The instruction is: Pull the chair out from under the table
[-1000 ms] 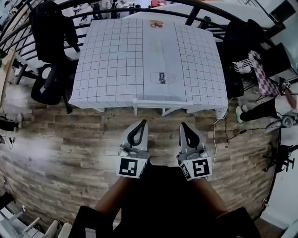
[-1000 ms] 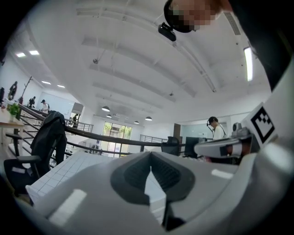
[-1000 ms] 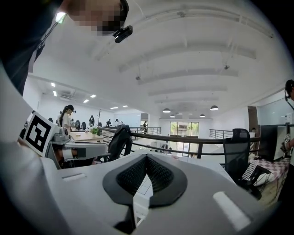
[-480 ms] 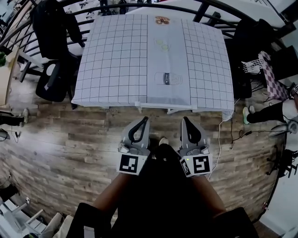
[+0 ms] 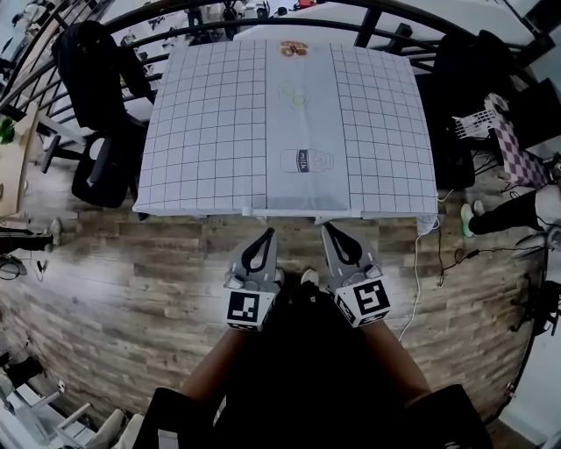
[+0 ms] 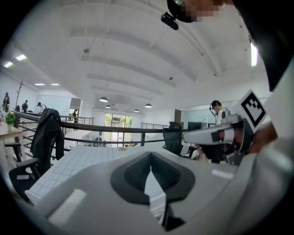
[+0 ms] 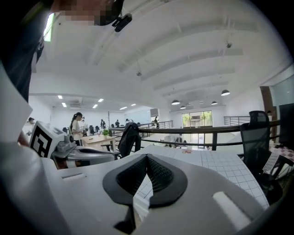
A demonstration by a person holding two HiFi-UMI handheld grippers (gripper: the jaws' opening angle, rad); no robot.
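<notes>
Both forearms (image 5: 215, 368) reach forward side by side from the body. The grippers are held close to level, with their noses tipped slightly down toward the near edge of the table (image 5: 210, 131).

Left gripper (image 5: 266, 235): jaws together, pads meeting at the tip, nothing between them.
Right gripper (image 5: 330, 230): likewise closed and empty, angled a little inward toward the left one.
The marker cubes (image 5: 245, 309) face up at the wrists. Both tips sit just short of the table edge, over the floor (image 5: 131, 281), and touch nothing.

Chair (image 5: 302, 215): tucked under the table. Only a thin white sliver shows at the middle of the near edge, just ahead of the two tips and between them. The cloth (image 5: 386, 131) hides the rest.

Table: square, under a white cloth with a black grid. A plain strip (image 5: 302, 123) runs down the middle. It carries a milk print (image 5: 307, 160) and smaller prints farther off, too small to read.

Room:
- Wood-plank floor.
- A black office chair (image 5: 101, 167) stands at the table's left, with a dark jacket (image 5: 92, 61) draped behind it.
- A second chair (image 5: 451, 96), also dark, stands at the right.
- A black railing (image 5: 219, 10) curves behind the table.
- A white cable (image 5: 414, 281) trails on the floor at the right.
- A person's legs (image 5: 500, 210) show at the far right.
- The gripper views show an open hall with a white ceiling (image 6: 138, 55) and round lamps (image 6: 103, 99), and people at distant desks.
</notes>
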